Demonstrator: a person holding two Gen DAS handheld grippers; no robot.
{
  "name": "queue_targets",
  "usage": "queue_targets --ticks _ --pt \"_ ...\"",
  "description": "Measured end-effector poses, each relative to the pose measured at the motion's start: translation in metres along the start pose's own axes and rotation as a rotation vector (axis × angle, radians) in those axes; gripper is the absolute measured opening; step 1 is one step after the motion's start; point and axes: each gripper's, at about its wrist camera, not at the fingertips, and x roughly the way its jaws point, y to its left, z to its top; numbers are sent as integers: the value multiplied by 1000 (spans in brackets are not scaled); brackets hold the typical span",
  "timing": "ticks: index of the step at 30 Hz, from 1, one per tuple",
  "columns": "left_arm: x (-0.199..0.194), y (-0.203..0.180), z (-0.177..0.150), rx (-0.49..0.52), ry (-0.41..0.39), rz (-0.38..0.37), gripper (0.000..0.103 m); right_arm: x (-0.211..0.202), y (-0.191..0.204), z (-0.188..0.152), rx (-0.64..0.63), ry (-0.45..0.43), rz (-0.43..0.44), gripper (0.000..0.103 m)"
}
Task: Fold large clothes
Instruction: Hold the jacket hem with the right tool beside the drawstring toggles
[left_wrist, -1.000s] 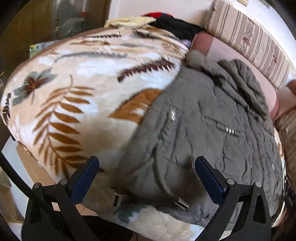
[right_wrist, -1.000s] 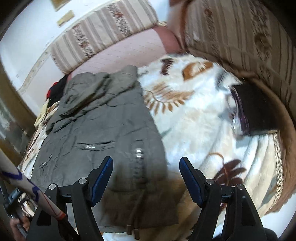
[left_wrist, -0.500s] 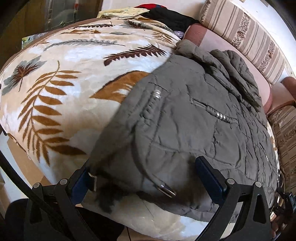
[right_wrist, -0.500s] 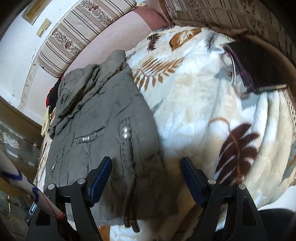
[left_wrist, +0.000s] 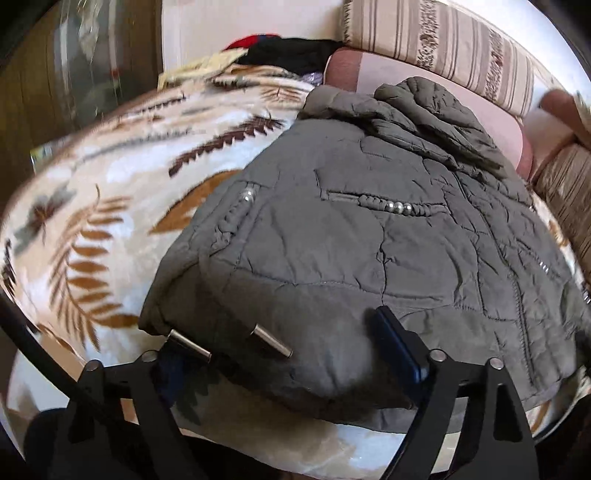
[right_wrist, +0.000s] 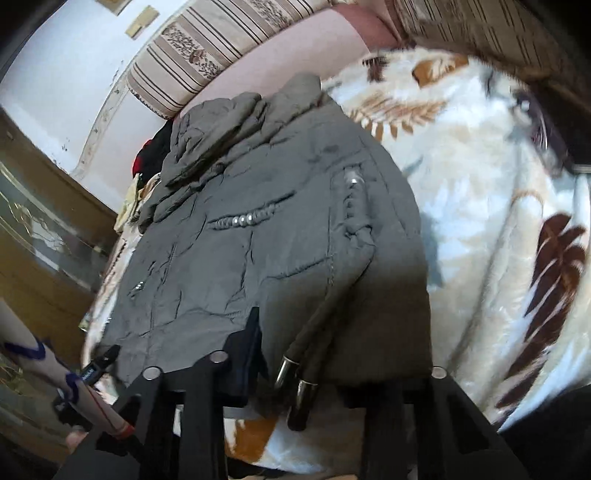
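Observation:
A grey quilted jacket (left_wrist: 351, 251) lies spread on a leaf-patterned blanket (left_wrist: 92, 221), hood at the far end. My left gripper (left_wrist: 286, 354) is at the jacket's near hem. Its jaws are closing and still wide, one finger under the hem corner and the other resting on top. Two metal-tipped drawstrings (left_wrist: 271, 343) lie between them. In the right wrist view the same jacket (right_wrist: 277, 221) has its other hem corner in my right gripper (right_wrist: 306, 362). Those jaws are closing on the bunched hem and its cords (right_wrist: 295, 373), and the fabric hides the right finger.
Striped sofa cushions (left_wrist: 443, 40) and a pink seat cushion run along the far side. A pile of black and red clothes (left_wrist: 288, 51) lies at the far left corner. A dark flat object (right_wrist: 554, 136) rests on the blanket (right_wrist: 480, 221). A wooden cabinet (right_wrist: 37, 240) stands beside.
Both grippers moved forward onto the jacket's near hem. The right jaws narrowed around the hem corner and cords. The left jaws narrowed slightly, one finger slipping under the hem.

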Motion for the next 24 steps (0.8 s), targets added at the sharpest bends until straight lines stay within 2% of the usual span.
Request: queue_targets --ticks 5,10,16,24 --pt "6 -6 -1 41 12 46 86 14 2 -2 -54 41 -84 36" --pt "9 -9 -3 60 9 68 86 19 5 -3 -93 45 -120 41" --pt "8 -15 -5 102 -15 108 86 23 14 -5 -144 39 -152 46" --pt "7 -21 -6 126 -32 137 86 23 14 -5 -152 32 -160 46"
